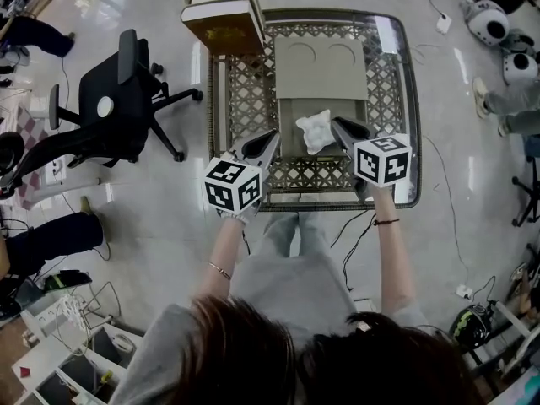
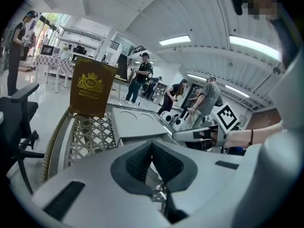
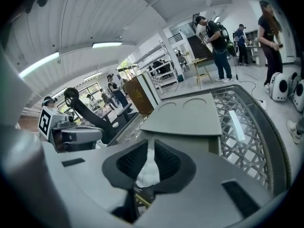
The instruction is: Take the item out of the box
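A grey cardboard box (image 1: 291, 116) stands on the glass-topped lattice table (image 1: 396, 83), its lid (image 1: 321, 67) folded back away from me. A crumpled white item (image 1: 315, 131) hangs just over the box's open front. My right gripper (image 1: 335, 125) is shut on the item's right edge; in the right gripper view the white item (image 3: 148, 172) sits pinched between the dark pads (image 3: 166, 160). My left gripper (image 1: 272, 135) hovers at the box's left front corner with its jaws together and nothing between them. In the left gripper view its pads (image 2: 135, 163) meet in front of the box (image 2: 137, 122).
A brown and white book-like case (image 1: 224, 19) stands at the table's far left corner. A black office chair (image 1: 110, 108) is on the floor to the left. White robot units (image 1: 489, 19) and cables lie at the right. People stand further off.
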